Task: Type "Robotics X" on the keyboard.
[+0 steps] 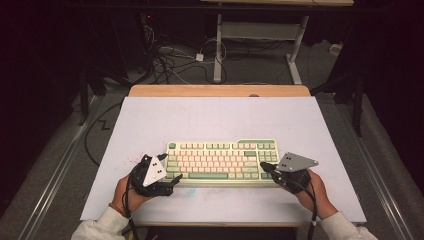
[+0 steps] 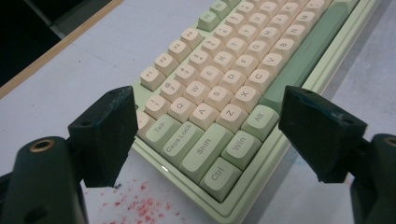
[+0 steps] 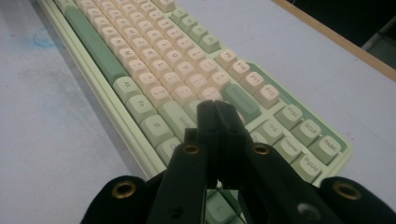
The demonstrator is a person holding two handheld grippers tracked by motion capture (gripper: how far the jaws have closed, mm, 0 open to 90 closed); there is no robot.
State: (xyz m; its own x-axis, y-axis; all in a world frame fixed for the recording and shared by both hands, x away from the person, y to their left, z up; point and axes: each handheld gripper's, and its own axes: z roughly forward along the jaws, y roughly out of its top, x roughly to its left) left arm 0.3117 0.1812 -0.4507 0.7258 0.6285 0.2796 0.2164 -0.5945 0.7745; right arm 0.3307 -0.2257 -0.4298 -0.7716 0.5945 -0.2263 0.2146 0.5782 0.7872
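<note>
A pale green keyboard (image 1: pixel 222 160) with cream and green keys lies across the near middle of the white table top (image 1: pixel 220 115). My left gripper (image 1: pixel 170 167) stands open at its near left corner. In the left gripper view the two black jaws straddle that corner of the keyboard (image 2: pixel 224 93), above the Ctrl and Shift keys, with no sign of contact. My right gripper (image 1: pixel 263 165) is at the keyboard's right end. There its jaws are pressed together with nothing between them, and the gripper (image 3: pixel 217 109) points over the keys (image 3: pixel 163 60) close to the green Enter key.
Red specks (image 2: pixel 140 205) stain the table top beside the keyboard's left corner, and a faint blue ring (image 3: pixel 44 37) marks it in front. A wooden strip (image 1: pixel 220 90) edges the far side. Beyond it are cables (image 1: pixel 170 60) on the floor and a desk frame (image 1: pixel 260 35).
</note>
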